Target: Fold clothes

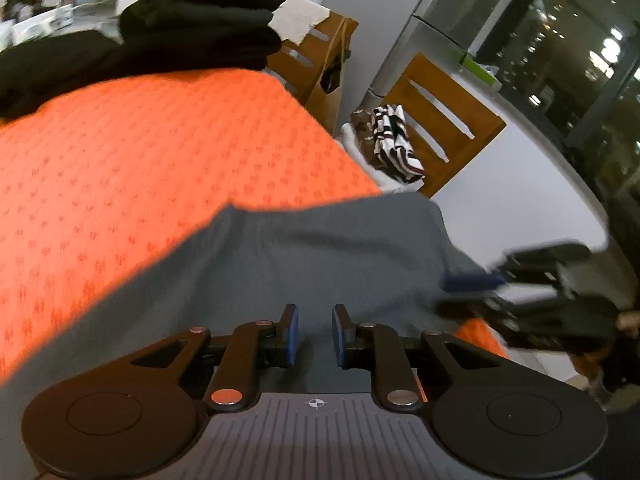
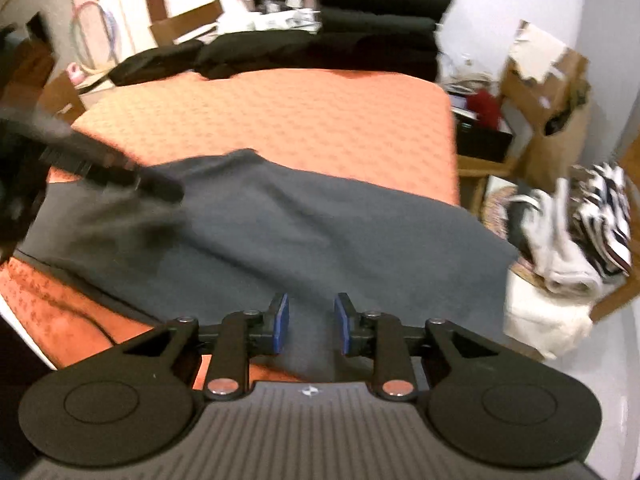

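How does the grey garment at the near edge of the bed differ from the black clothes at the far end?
The grey garment lies spread out in a loose, rumpled sheet; the black clothes are folded and stacked in a pile. The grey garment sits right under both grippers, while the black clothes rest far from them at the opposite end. The grey one is a single piece; the black ones are several. Both lie on the orange bedcover.

A bench covered by an orange cloth with a small woven pattern (image 2: 304, 120) carries everything. A dark grey fabric garment (image 2: 320, 236) lies spread across the cloth's near part, one end hanging past its right edge. At the far side of the cloth sits a stack of folded black clothes (image 2: 380, 16), with more loose black clothing (image 2: 160, 62) left of the stack.
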A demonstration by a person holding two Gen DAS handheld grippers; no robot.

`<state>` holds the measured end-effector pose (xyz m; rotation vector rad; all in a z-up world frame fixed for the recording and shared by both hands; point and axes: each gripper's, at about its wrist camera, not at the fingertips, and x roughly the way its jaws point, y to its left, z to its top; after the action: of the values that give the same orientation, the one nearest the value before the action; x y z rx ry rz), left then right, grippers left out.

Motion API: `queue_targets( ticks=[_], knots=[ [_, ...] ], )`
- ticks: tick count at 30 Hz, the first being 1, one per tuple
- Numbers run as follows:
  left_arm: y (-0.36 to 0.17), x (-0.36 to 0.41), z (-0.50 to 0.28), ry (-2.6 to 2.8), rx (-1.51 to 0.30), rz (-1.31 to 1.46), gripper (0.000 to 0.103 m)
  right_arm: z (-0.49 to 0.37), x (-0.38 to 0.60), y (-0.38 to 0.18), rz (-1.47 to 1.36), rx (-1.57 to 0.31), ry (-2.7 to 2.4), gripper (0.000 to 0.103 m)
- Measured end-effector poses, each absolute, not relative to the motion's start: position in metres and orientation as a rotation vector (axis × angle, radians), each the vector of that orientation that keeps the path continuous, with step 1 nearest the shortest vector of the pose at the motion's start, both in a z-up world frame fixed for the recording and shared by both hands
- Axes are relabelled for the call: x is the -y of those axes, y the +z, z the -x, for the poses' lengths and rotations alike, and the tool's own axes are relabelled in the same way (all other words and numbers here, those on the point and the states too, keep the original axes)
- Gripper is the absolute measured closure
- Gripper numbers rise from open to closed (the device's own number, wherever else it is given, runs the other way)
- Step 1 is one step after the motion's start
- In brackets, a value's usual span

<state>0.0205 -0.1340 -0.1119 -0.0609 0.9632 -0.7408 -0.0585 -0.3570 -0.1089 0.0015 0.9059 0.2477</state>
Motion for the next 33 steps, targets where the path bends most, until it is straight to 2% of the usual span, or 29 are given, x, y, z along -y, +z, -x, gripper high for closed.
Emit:
queue_targets(
  ticks=[8,10,12,17,24,29,33],
  knots=[
    [-0.143,0.124,0.027,-0.555,-0.983,0.150,0.084,0.033,0.295,-0.136,0.054,-0.947,0.319,0.074],
    [-0.145,0.119,0.036,-0.508,-0.984,0.219,0.085,0.045,0.290,-0.139,0.096,-0.923,0.315,0.074],
    [-0.147,0.115,0.045,-0.474,-0.986,0.267,0.090,0.059,0.288,-0.140,0.129,-0.895,0.320,0.074],
    [-0.141,0.114,0.070,-0.438,-0.982,0.290,0.090,0.078,0.294,-0.132,0.198,-0.940,0.398,0.074],
    [-0.121,0.115,0.050,-0.396,-0.845,0.231,0.088,0.049,0.289,-0.114,0.162,-0.853,0.429,0.076],
    [-0.139,0.114,0.039,-0.372,-0.859,0.201,0.087,0.031,0.279,-0.135,0.171,-0.878,0.415,0.074],
    [-0.146,0.102,0.055,-0.380,-0.877,0.209,0.087,0.054,0.290,-0.142,0.203,-0.843,0.443,0.067]
  ],
)
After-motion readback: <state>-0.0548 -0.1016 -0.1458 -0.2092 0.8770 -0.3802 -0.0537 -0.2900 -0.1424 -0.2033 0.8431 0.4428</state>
